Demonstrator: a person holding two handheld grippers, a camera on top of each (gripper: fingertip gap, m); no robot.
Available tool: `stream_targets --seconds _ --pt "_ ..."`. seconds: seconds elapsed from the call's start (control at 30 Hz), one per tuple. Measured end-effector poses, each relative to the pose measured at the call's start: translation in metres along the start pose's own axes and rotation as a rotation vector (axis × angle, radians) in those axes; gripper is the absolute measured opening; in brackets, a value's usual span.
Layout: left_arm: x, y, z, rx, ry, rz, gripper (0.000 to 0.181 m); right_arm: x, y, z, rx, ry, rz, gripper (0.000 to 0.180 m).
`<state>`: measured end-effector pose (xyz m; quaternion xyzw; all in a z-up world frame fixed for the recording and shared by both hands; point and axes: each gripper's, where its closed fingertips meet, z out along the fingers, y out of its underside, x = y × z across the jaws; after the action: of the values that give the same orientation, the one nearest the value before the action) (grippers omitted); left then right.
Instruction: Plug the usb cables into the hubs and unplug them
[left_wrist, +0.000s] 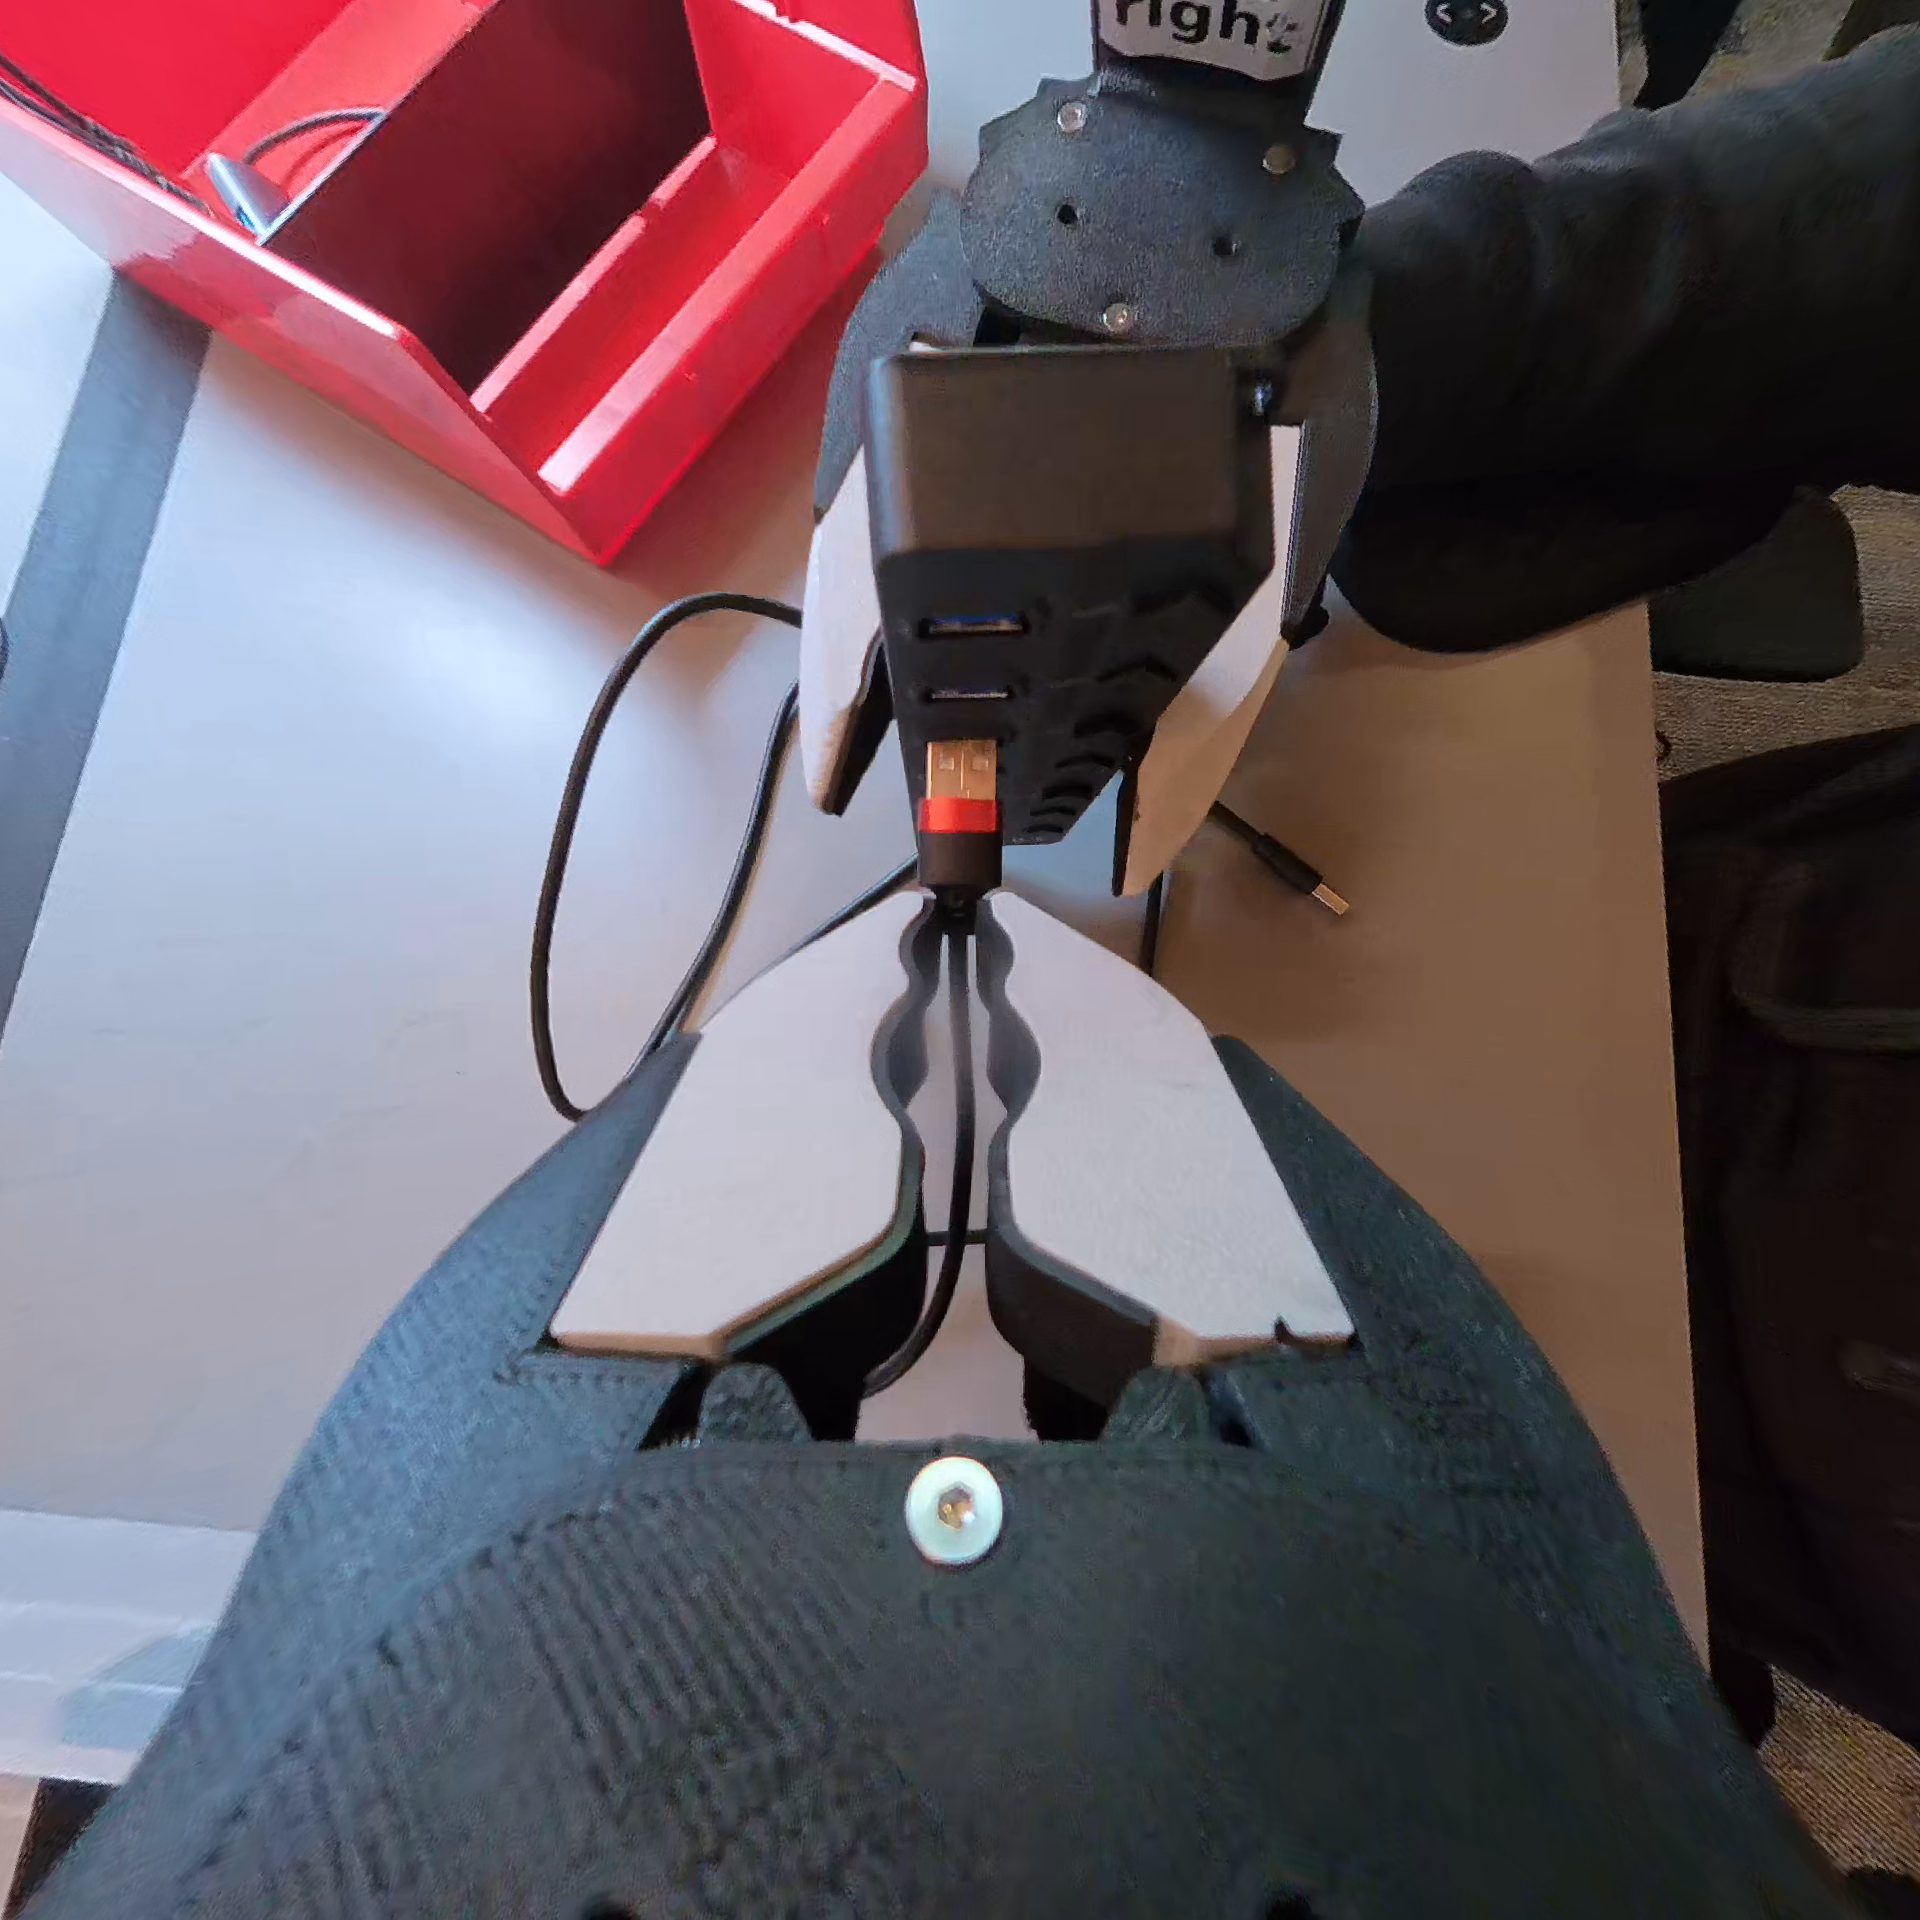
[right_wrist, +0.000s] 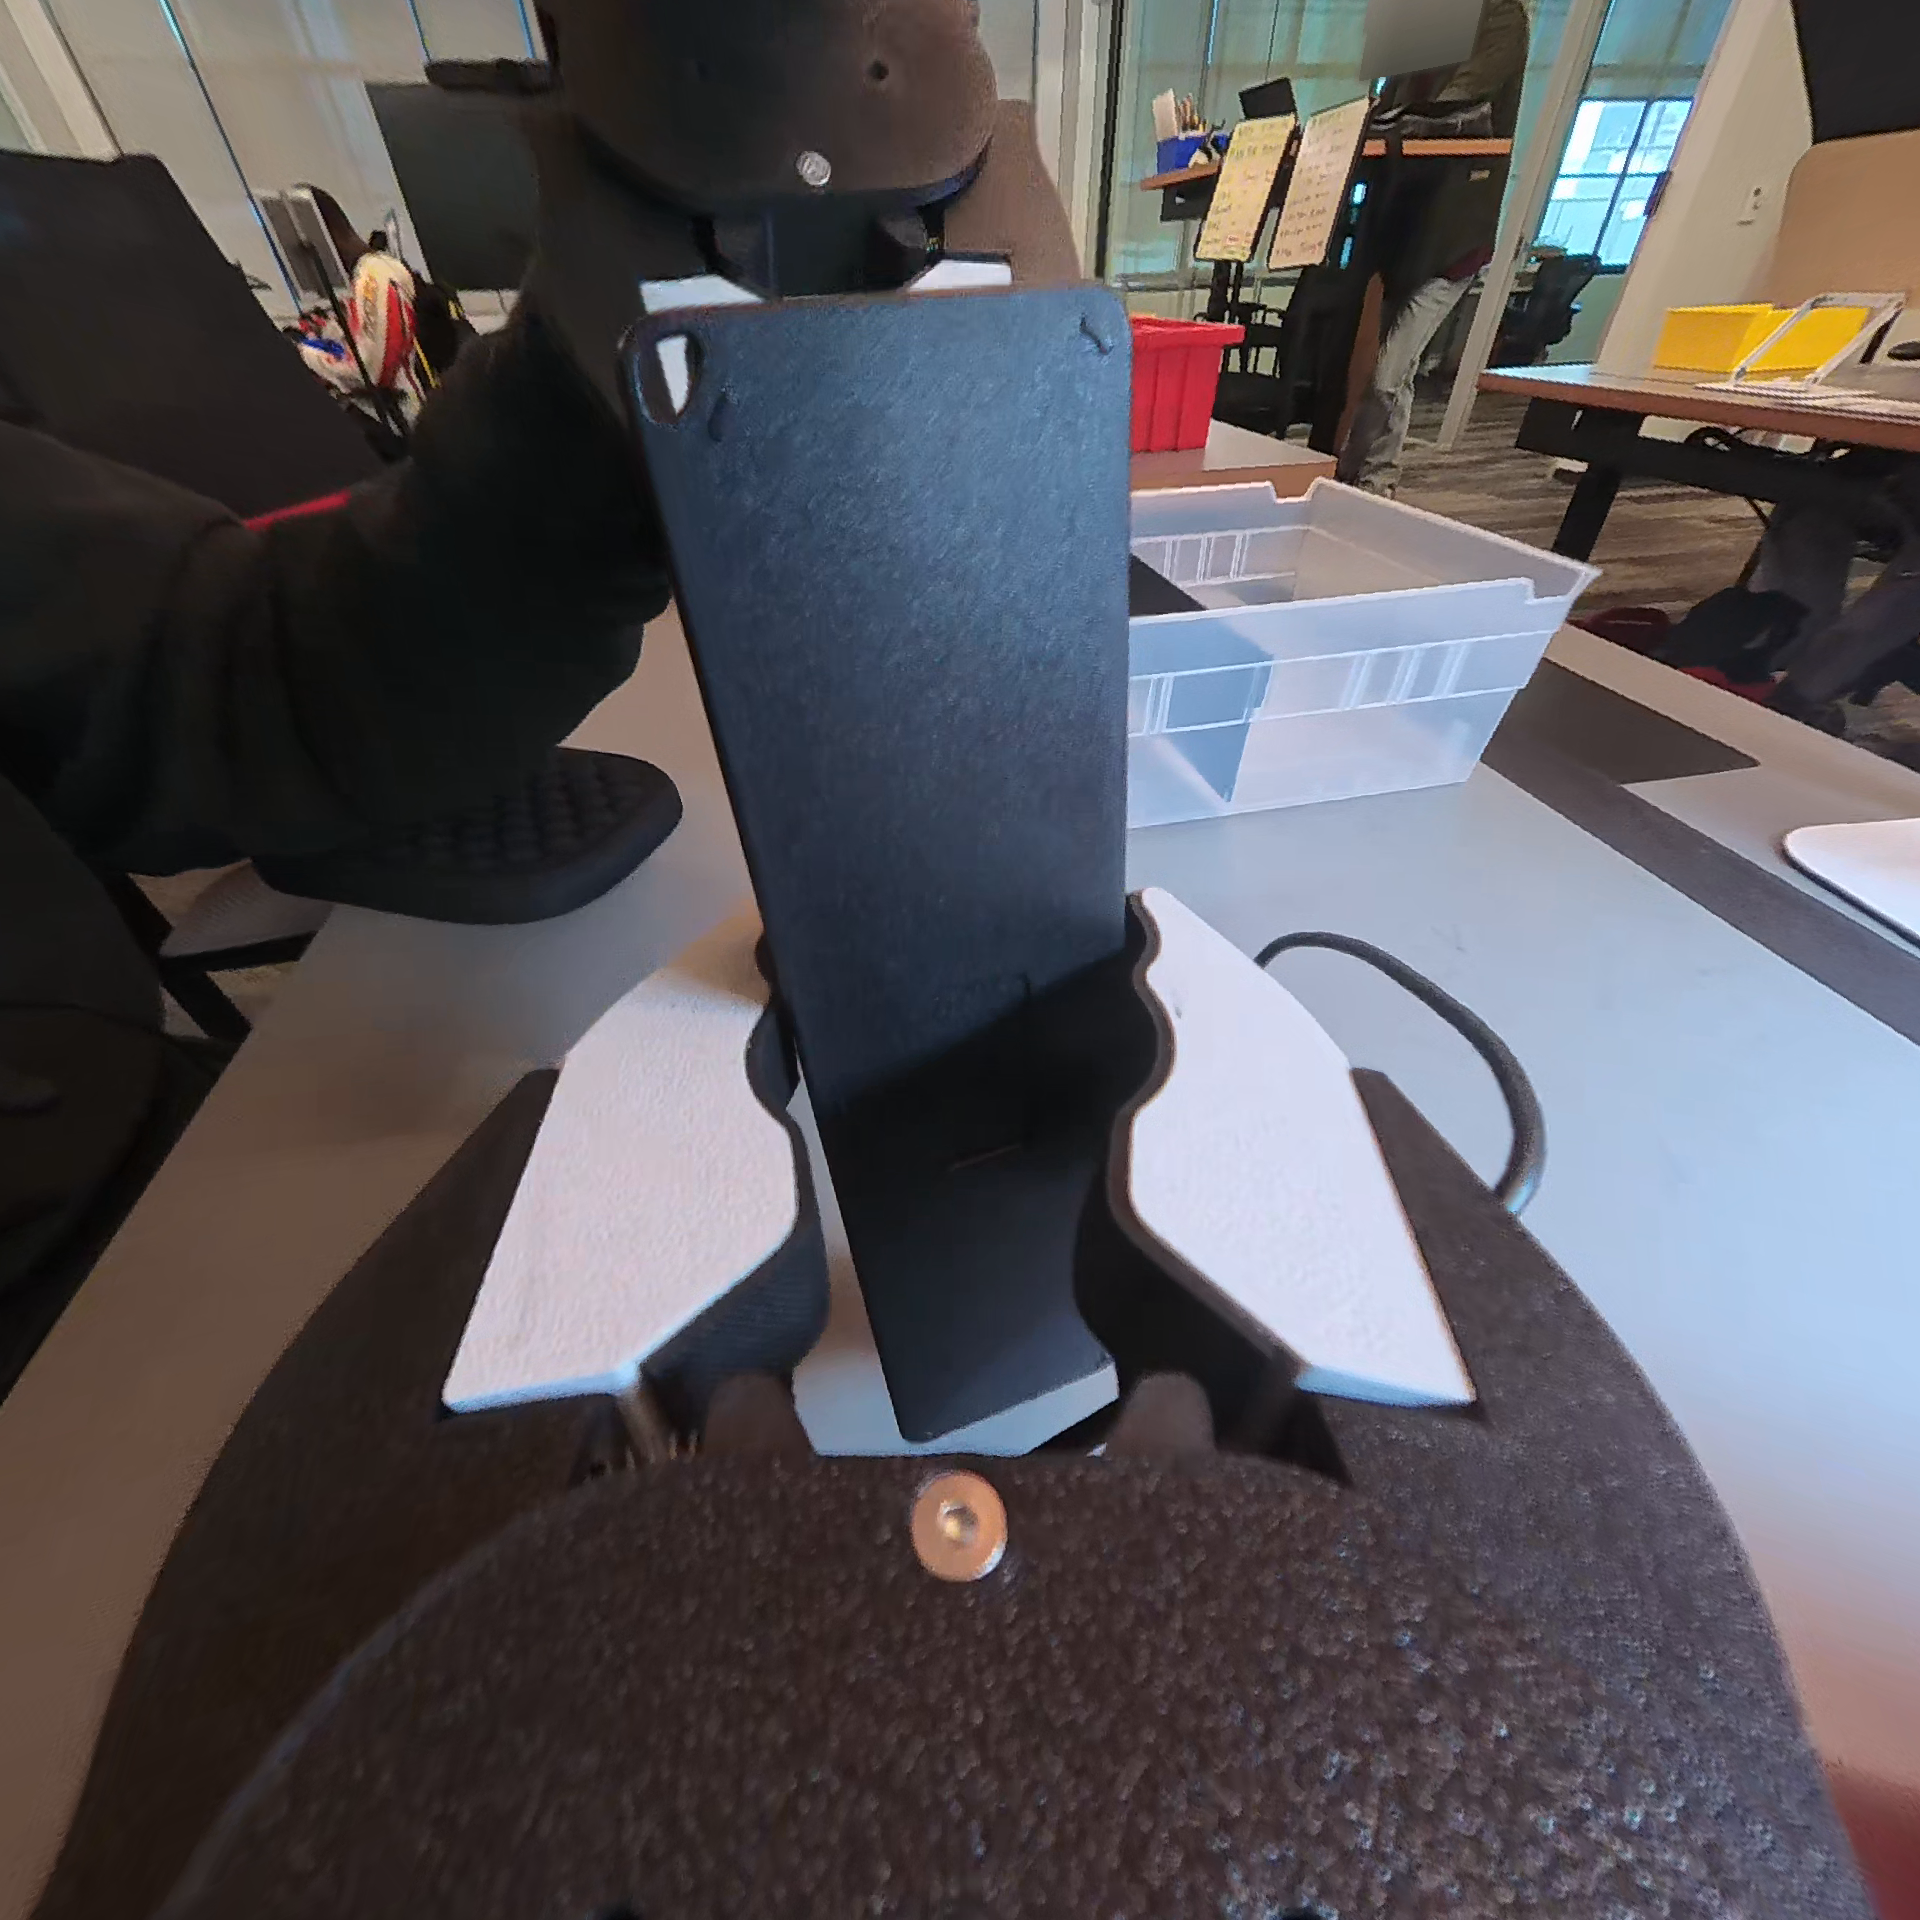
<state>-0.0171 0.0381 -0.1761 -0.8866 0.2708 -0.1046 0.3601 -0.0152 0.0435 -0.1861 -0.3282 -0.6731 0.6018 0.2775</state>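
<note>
Above the grey counter (left_wrist: 312, 831), the left gripper (left_wrist: 958, 914) has its fingers clamped on the cable just behind the USB plug (left_wrist: 961, 800), which points straight ahead into the hub (left_wrist: 1070, 582), itself clamped in the right gripper (right_wrist: 956, 1039), metal tip partly seated in the nearest port.

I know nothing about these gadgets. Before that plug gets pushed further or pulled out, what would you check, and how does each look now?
1. Left tongs shut on the red-collared black USB plug: ok.
2. Right tongs gripping the black rectangular hub: ok.
3. Plug lined up with its port: ok.
4. Plug fully seated: not ok, metal shows.
5. Thin black cable free of snags: cannot tell.
</note>
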Motion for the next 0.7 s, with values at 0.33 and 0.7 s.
stream_targets --seconds 0.33,0.7 --pt "0.011 -0.009 -0.001 0.081 0.122 -0.060 0.006 -0.009 0.010 0.000 -0.073 -0.024 -0.053 0.058" --pt "0.014 -0.006 0.007 0.113 0.241 -0.123 0.006 -0.006 0.027 0.000 -0.242 0.052 -0.187 0.058"
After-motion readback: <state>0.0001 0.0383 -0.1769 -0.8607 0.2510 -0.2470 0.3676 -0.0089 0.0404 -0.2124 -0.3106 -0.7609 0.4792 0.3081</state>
